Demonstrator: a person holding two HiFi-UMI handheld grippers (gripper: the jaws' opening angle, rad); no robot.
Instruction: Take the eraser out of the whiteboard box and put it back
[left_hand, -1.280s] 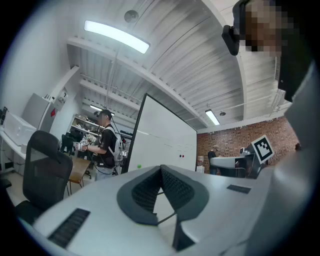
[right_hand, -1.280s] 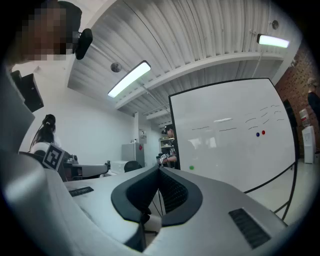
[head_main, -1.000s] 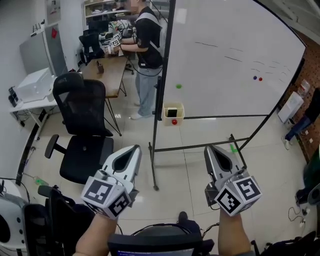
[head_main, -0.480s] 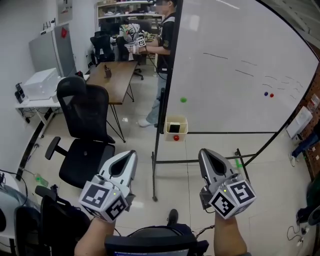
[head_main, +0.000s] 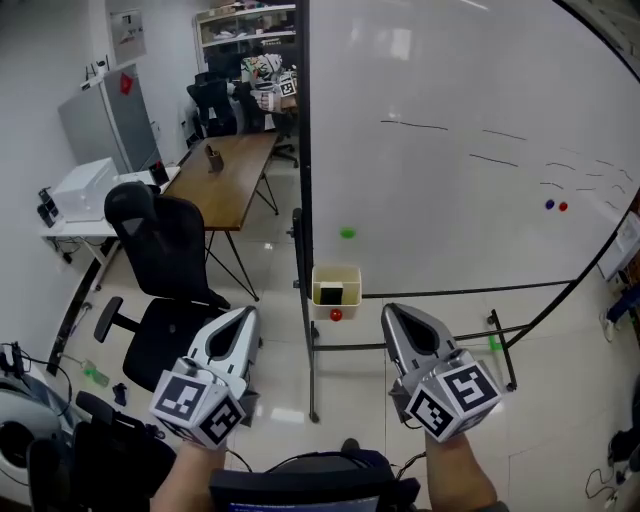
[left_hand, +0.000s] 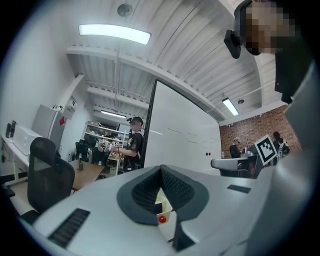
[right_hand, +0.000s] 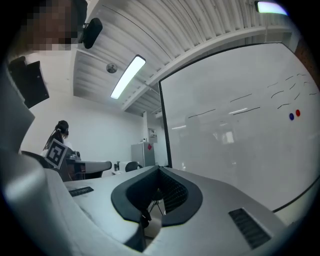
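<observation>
The cream whiteboard box (head_main: 336, 285) hangs at the lower left corner of the whiteboard (head_main: 460, 170). A dark eraser (head_main: 335, 294) sits inside it, and a red magnet (head_main: 336, 314) sticks to its front. My left gripper (head_main: 240, 322) and right gripper (head_main: 393, 317) are held level side by side, short of the box, both shut with nothing between the fingers. In the left gripper view the box (left_hand: 166, 206) and red magnet (left_hand: 161, 218) show through the notch below the left gripper's (left_hand: 161, 169) closed tips. The right gripper (right_hand: 160, 170) faces the whiteboard (right_hand: 235, 130).
A black office chair (head_main: 165, 260) stands left of the board's post (head_main: 305, 200), with a wooden desk (head_main: 225, 165) behind it. A printer (head_main: 82, 188) rests on a white table at far left. The stand's foot (head_main: 312, 385) lies on the floor ahead. A person (left_hand: 134, 142) stands behind the desk.
Both grippers have travelled forward towards the whiteboard, staying shut. The box now lies closer and more central between them. The person at the desk has slipped behind the board's edge.
</observation>
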